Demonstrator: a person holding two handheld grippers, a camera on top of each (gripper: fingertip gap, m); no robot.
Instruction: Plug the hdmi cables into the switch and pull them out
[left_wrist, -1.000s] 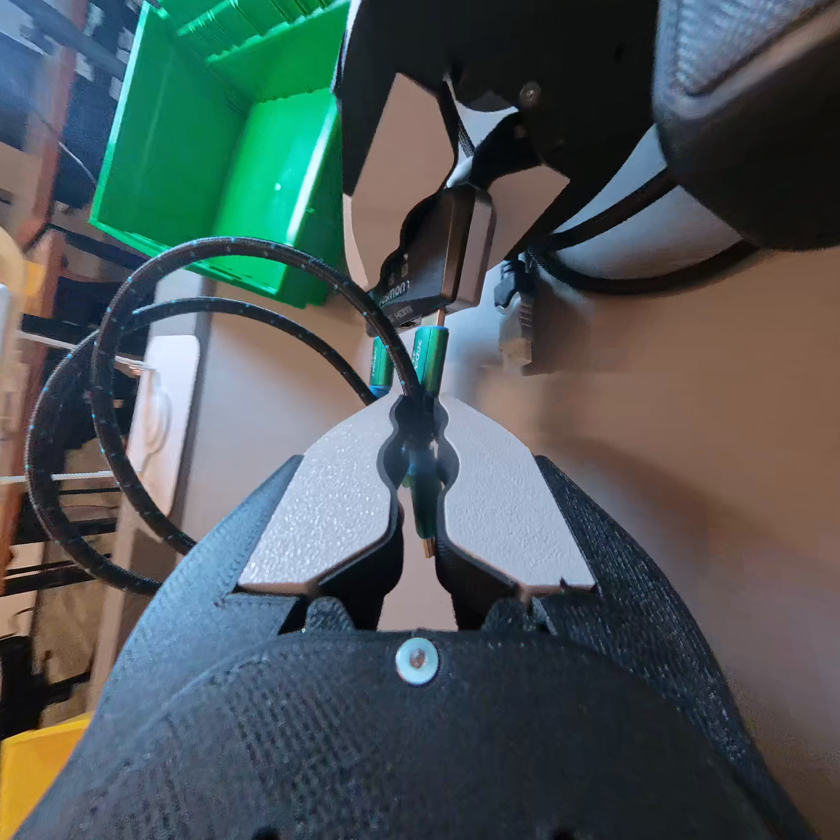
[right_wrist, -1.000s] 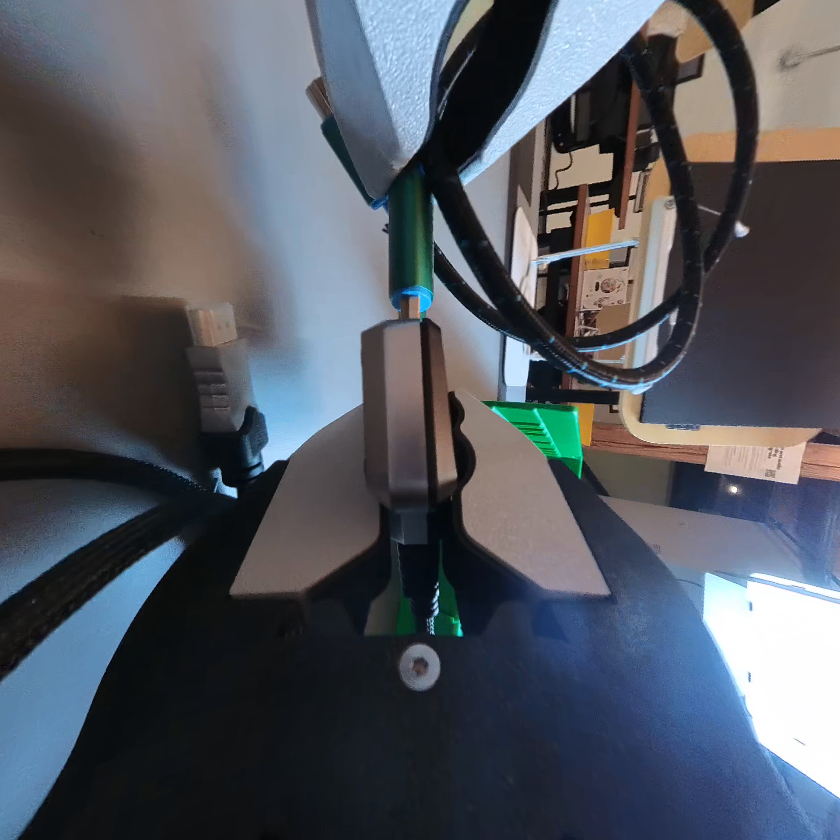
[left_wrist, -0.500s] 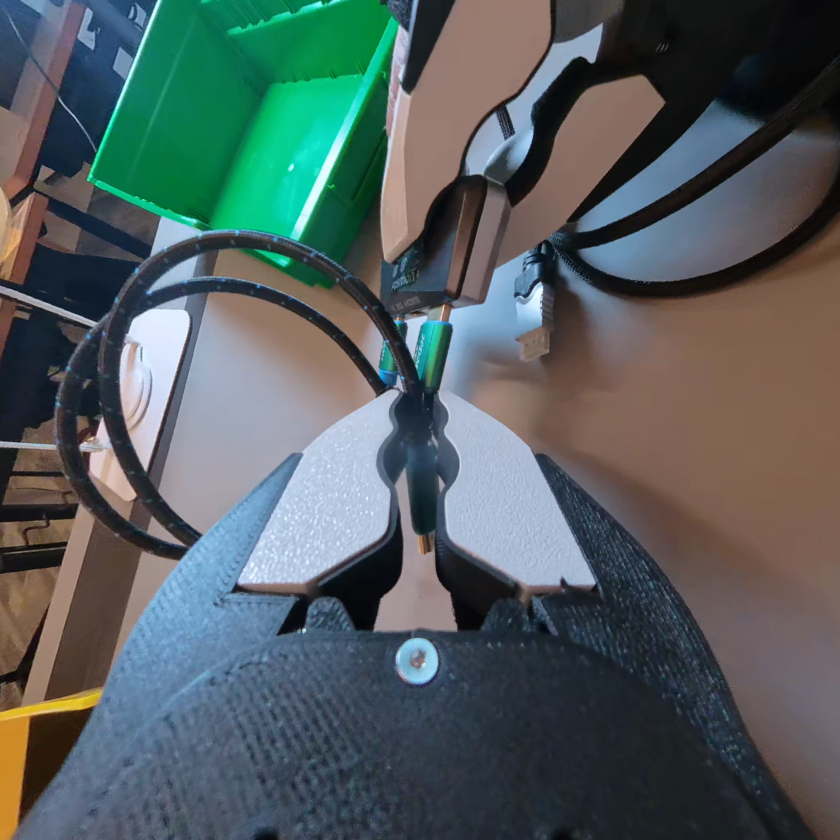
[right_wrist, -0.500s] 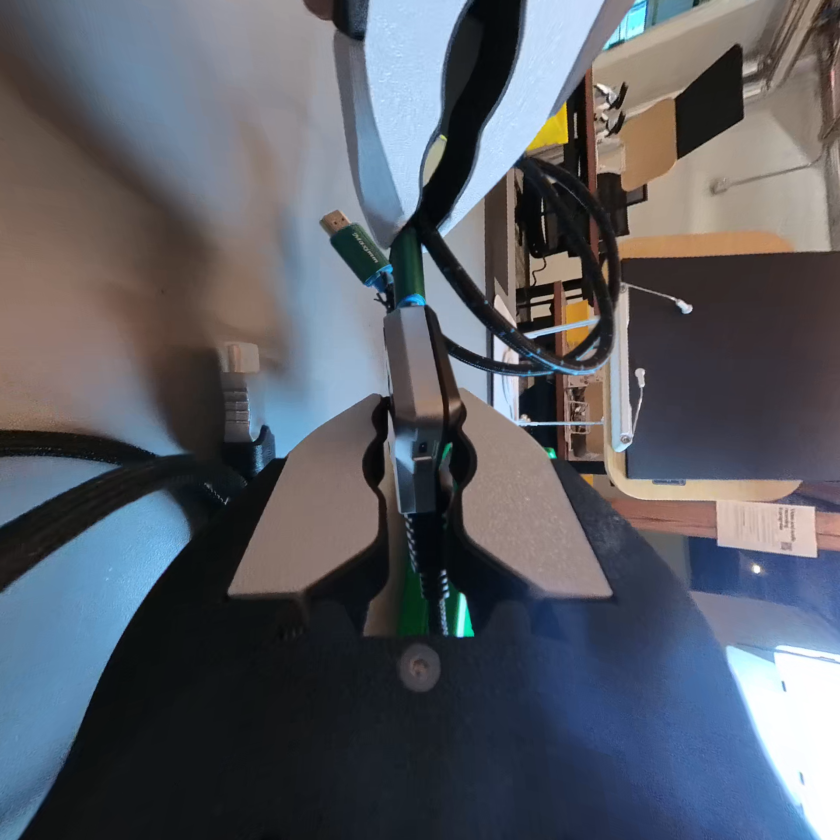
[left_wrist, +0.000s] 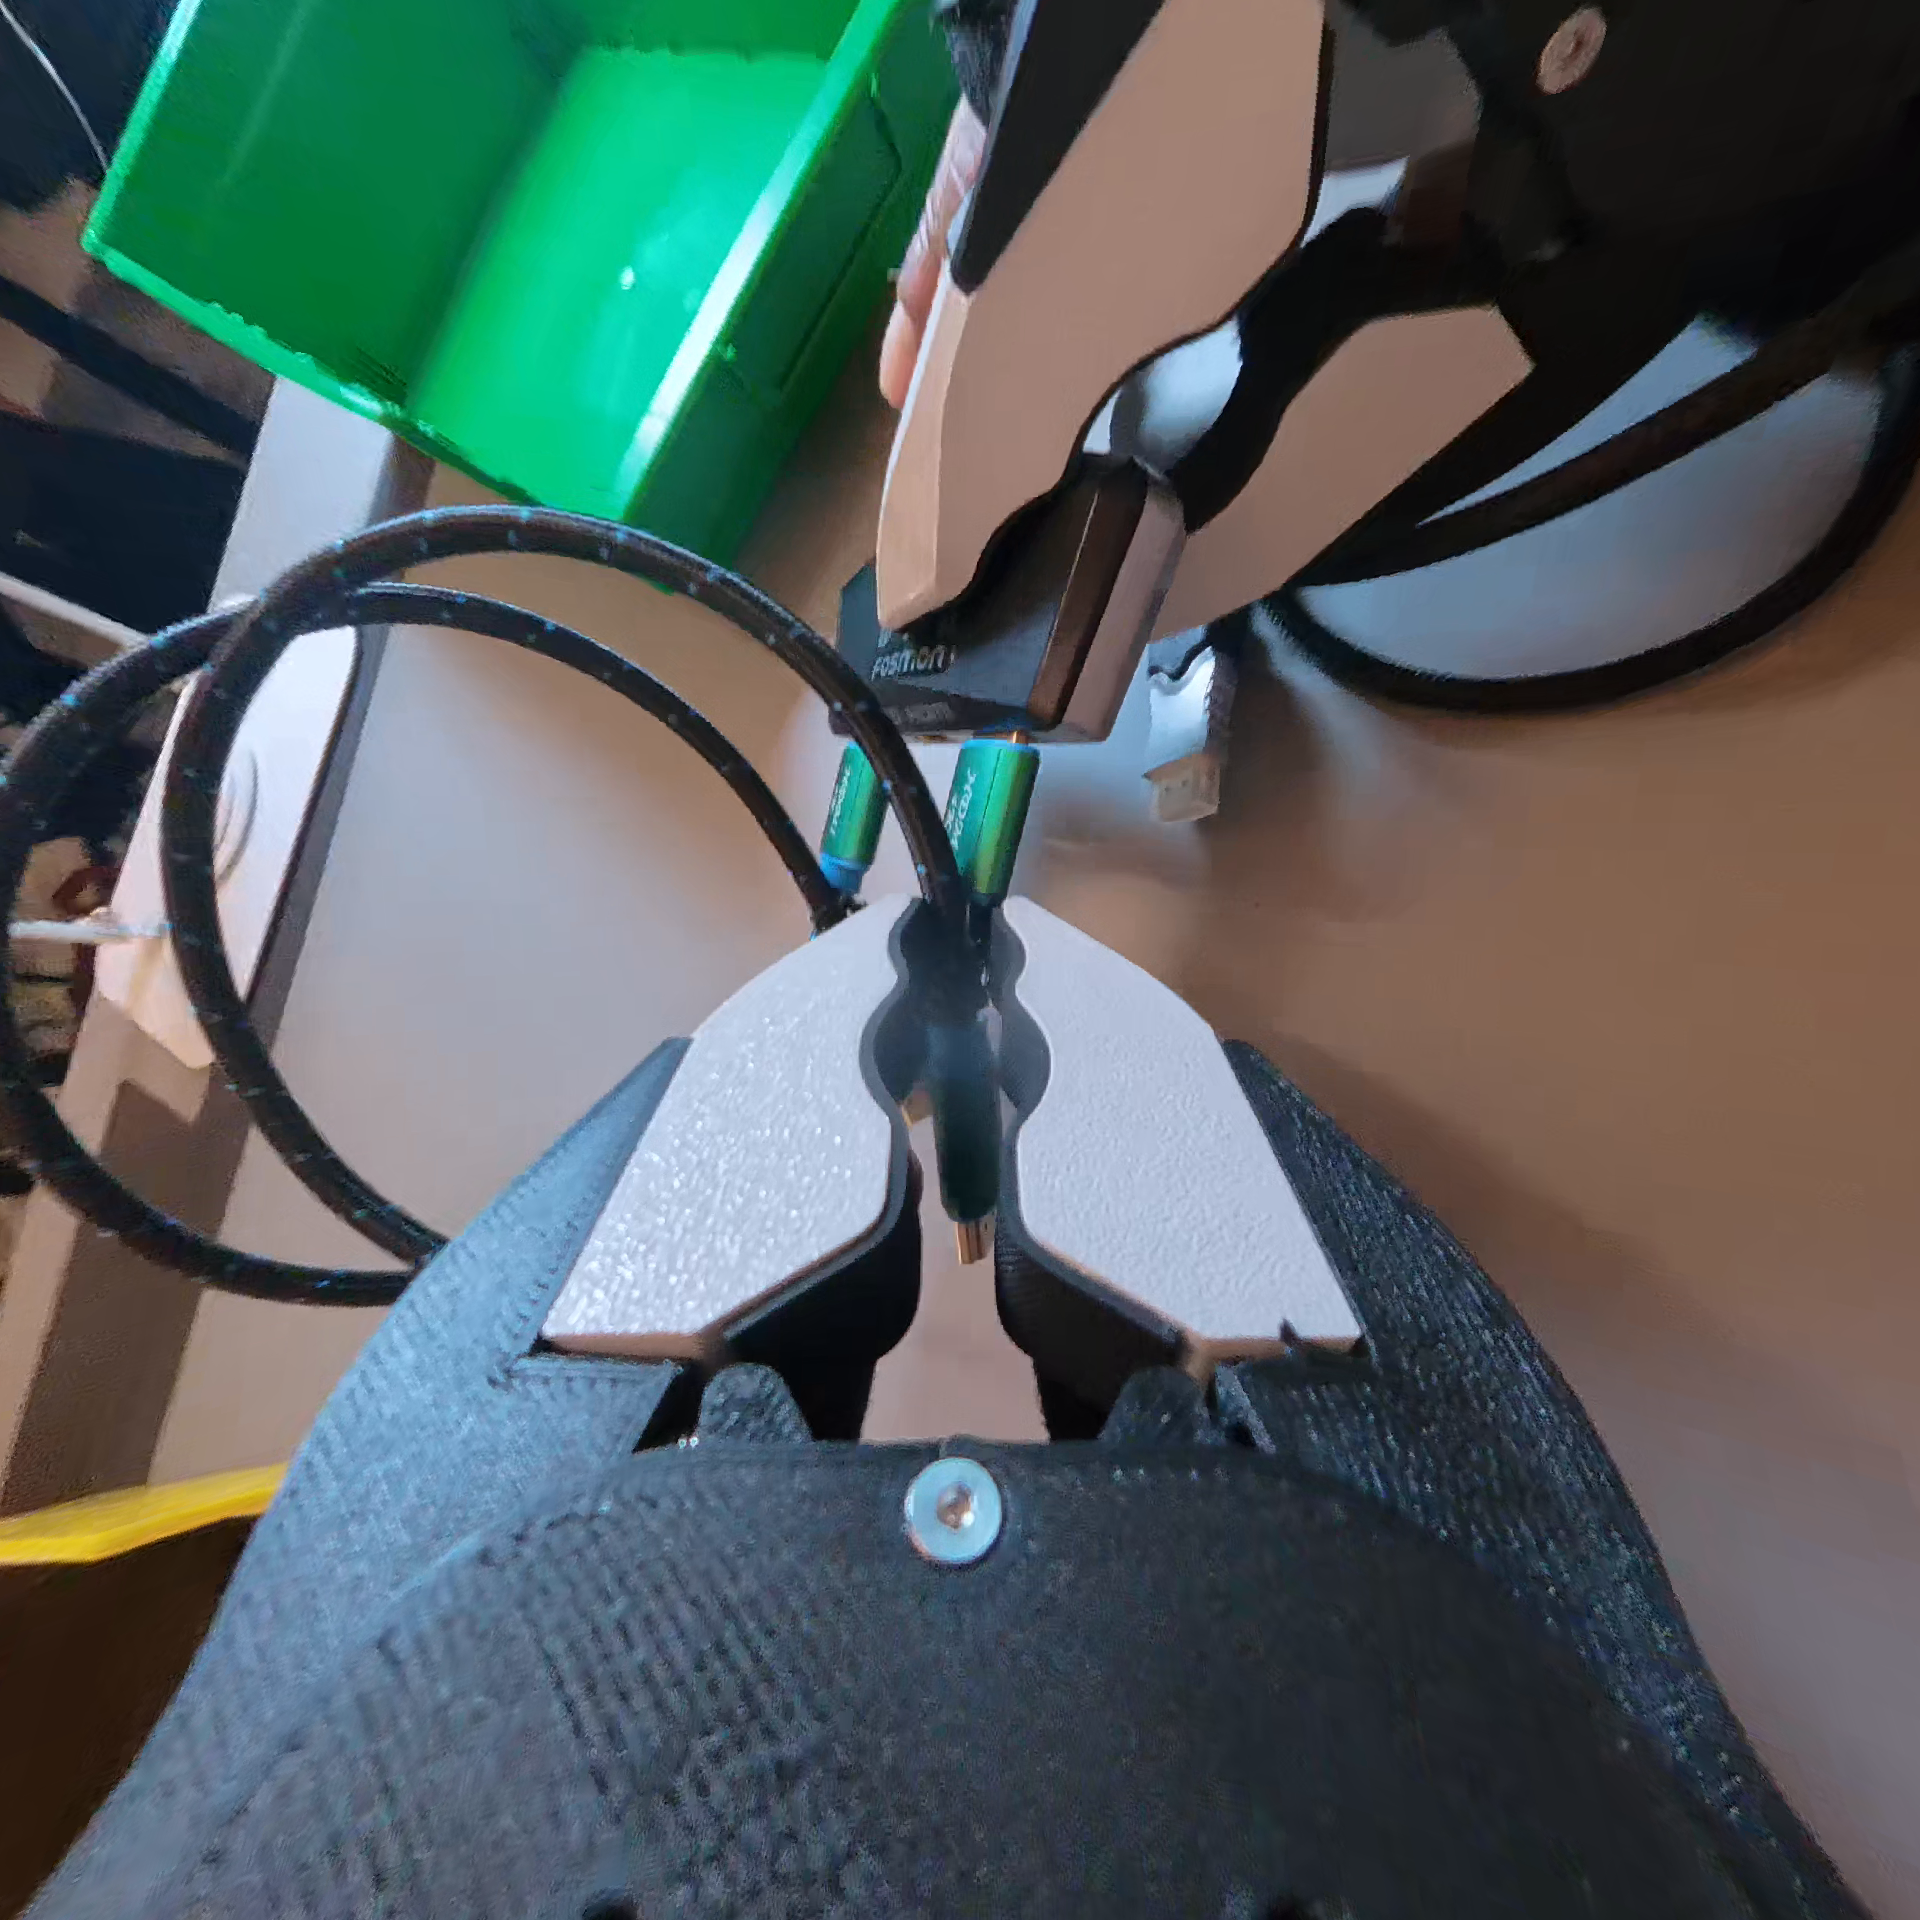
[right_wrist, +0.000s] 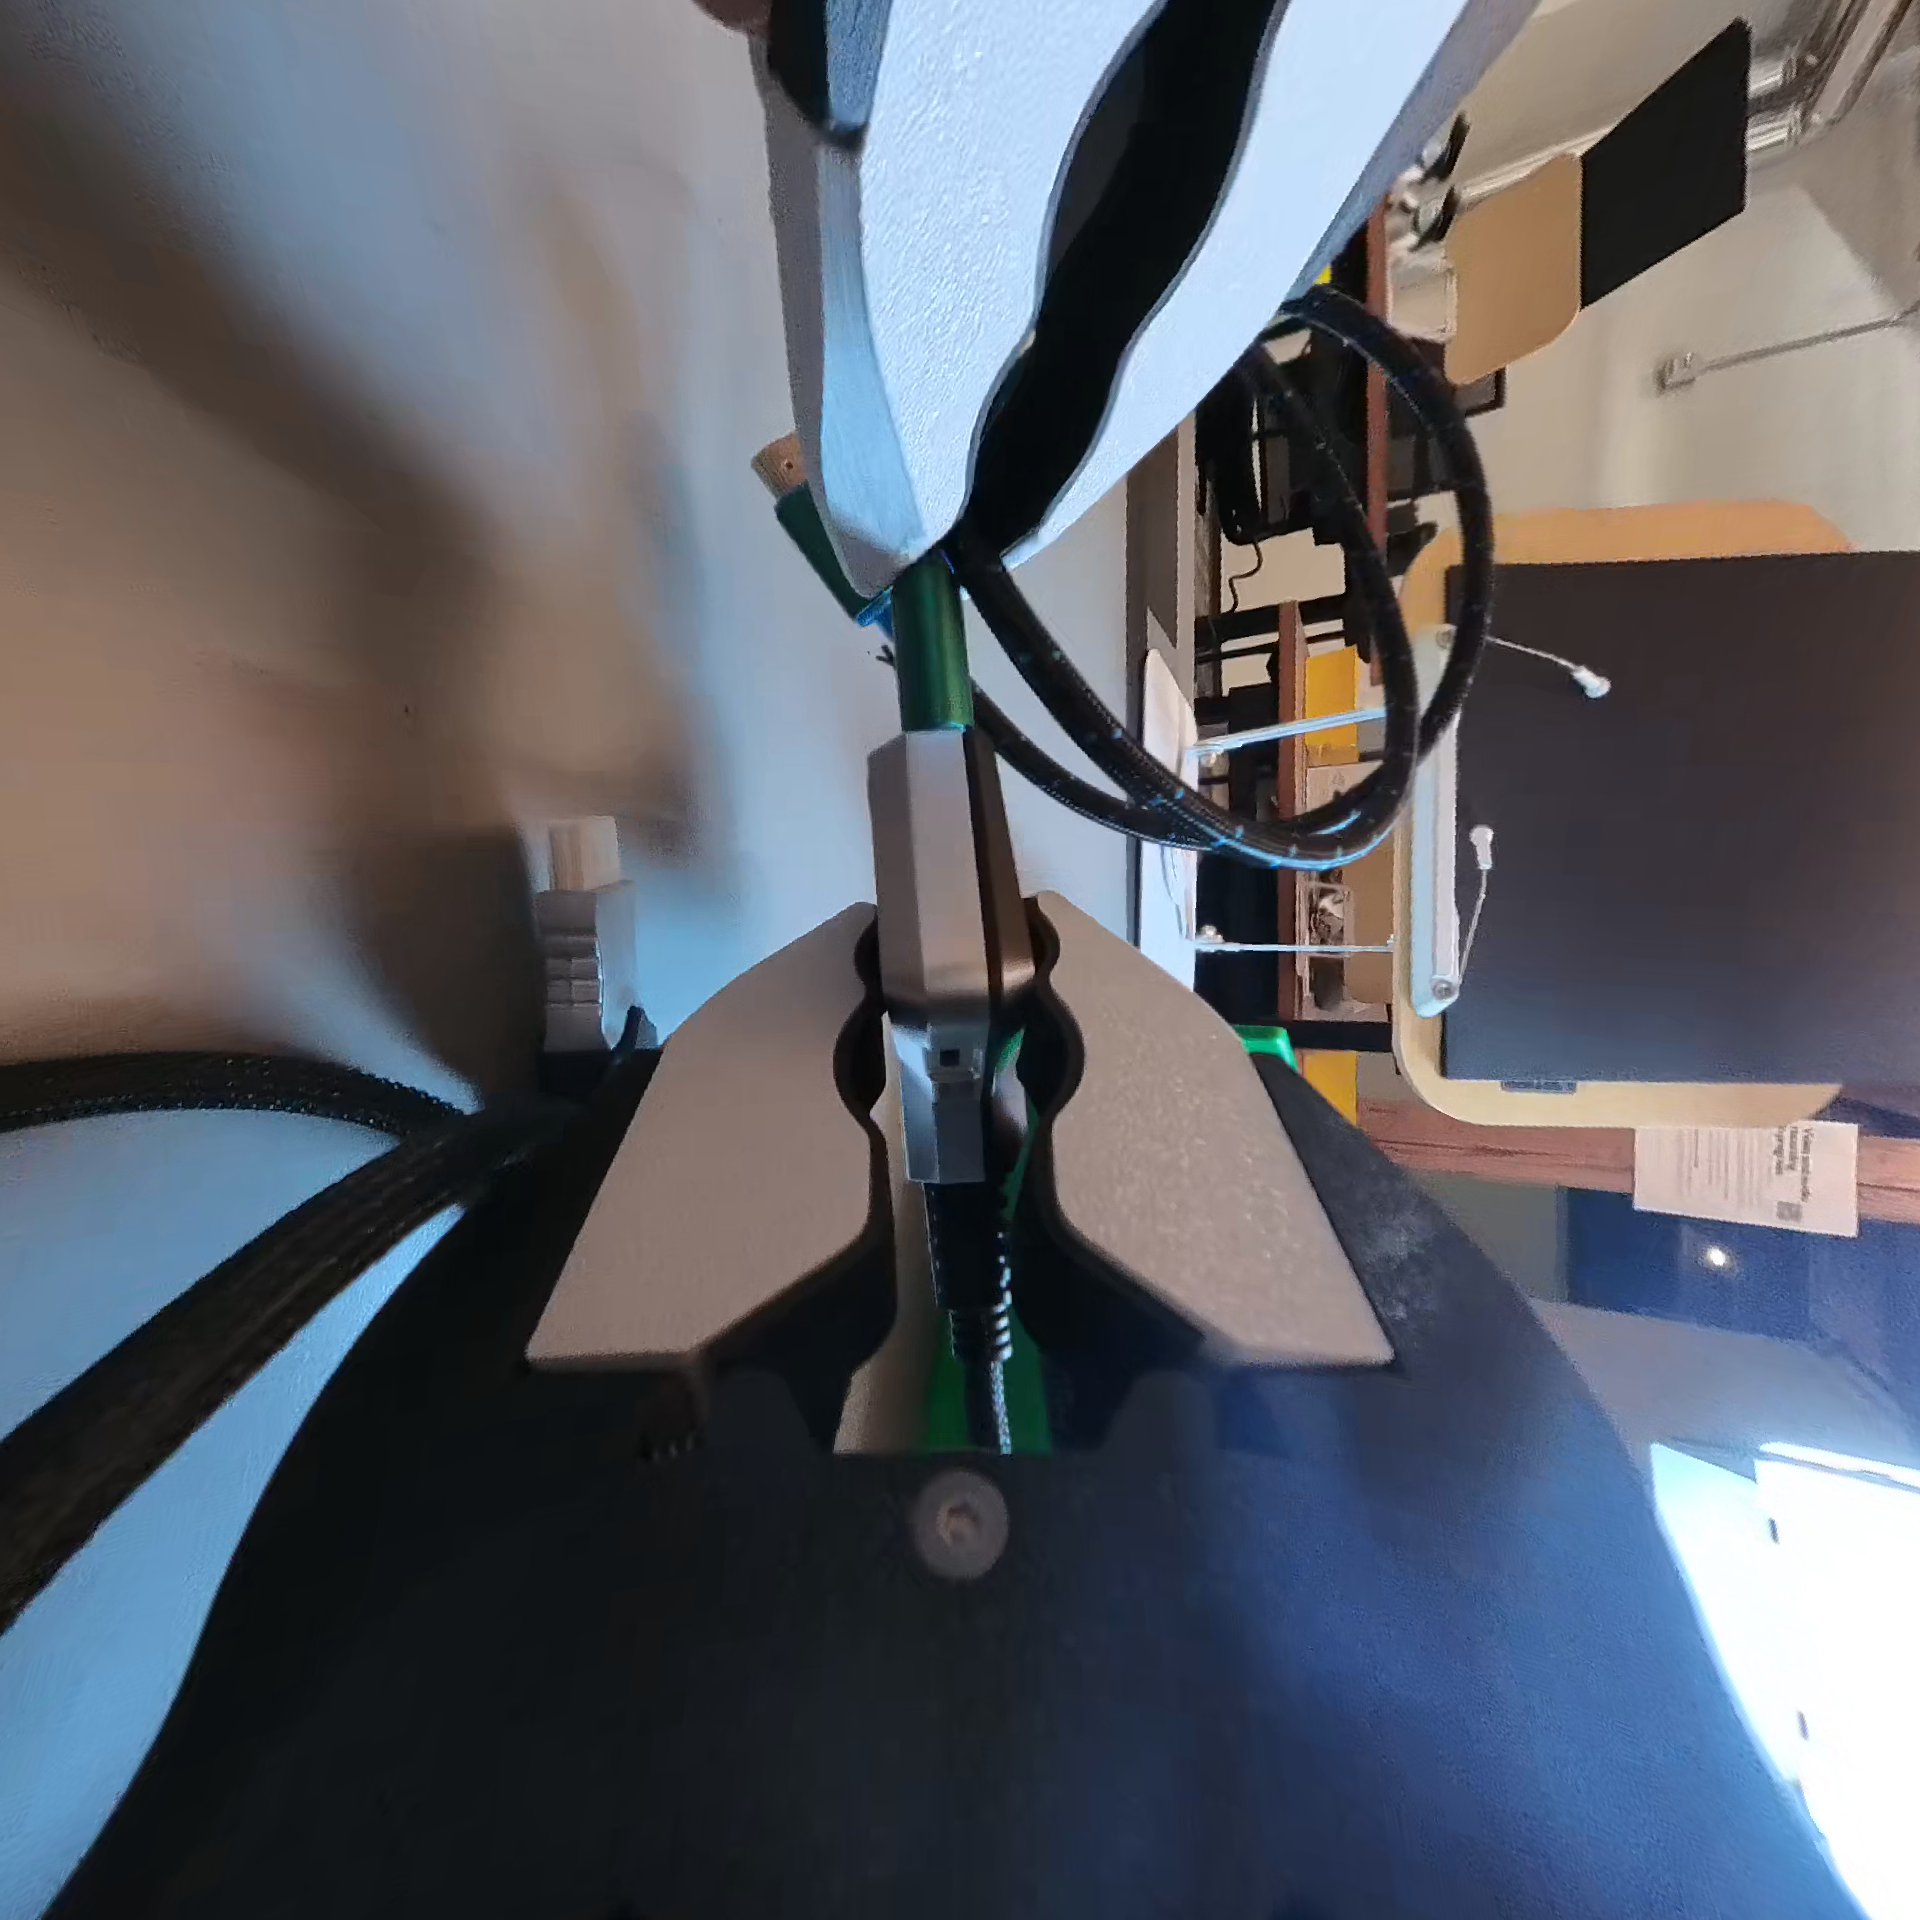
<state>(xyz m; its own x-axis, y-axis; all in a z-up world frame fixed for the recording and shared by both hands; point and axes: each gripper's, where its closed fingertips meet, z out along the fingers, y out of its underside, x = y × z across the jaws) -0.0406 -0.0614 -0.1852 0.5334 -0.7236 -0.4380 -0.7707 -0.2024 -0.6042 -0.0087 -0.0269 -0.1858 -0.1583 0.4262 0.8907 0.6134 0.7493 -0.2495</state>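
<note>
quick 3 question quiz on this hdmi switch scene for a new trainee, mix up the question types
1. True or false: the right gripper is shut on the switch.
2. What colour is the plug entering the switch: A red, B green, C white?
3. Fill in: the left gripper pinches the braided ____.

Key: 1 true. 2 B. 3 cable.
</note>
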